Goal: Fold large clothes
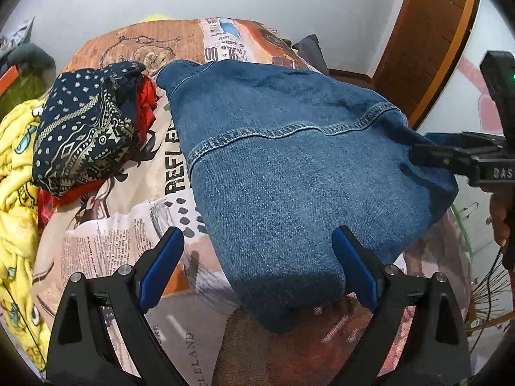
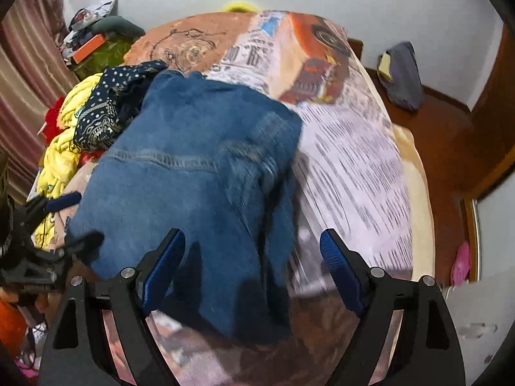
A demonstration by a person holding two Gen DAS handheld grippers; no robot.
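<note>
1. Since I am between grabs, my left gripper [image 1: 257, 267] and right gripper [image 2: 252, 265] are both wide apart, holding nothing.
2. The blue denim jacket [image 1: 289, 173] lies folded on the bed [image 1: 128, 244], so I can reach its edges.
3. The other clothes [image 1: 83, 132] wait beside it.

denim garment [image 1: 289, 167] lies on the printed bedspread [image 1: 128, 234], mid-bed. patterned cloth [image 1: 80, 135] just beside it at 9 o'clock, atop a clothes pile [image 1: 19, 173]. pillow [image 2: 402, 77] on floor at 2 o'clock.
</note>
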